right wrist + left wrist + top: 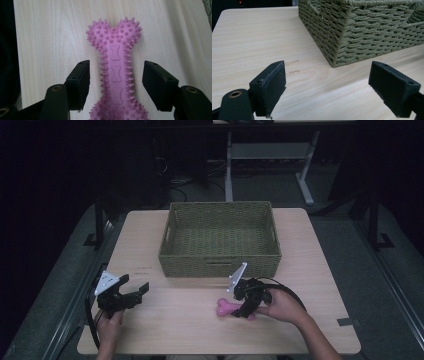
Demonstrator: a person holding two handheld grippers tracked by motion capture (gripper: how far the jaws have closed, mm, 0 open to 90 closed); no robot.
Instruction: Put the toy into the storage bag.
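Pink bone-shaped toy (115, 75): rubbery look, knobbed ends, narrow shaft, short soft spikes along edges and lobes, three small bone outlines embossed down the shaft. It lies flat on the table (150, 330), just in front of the basket (220, 262), toward that basket's right half.

Basket: rectangular, olive-green woven cord, tight horizontal ribbing, slot handles cut into the walls; interior bare as far as the high view shows.

Table: pale wood-grain top, rounded corners.

Right gripper (115, 86): jaws apart, straddling the toy's shaft, a gap visible on each side, no contact seen. Pads are black blocks with a rough face.

Left gripper (327, 87): jaws wide apart with nothing between them, in front of the basket's left corner and off to its left, pointing at that corner.
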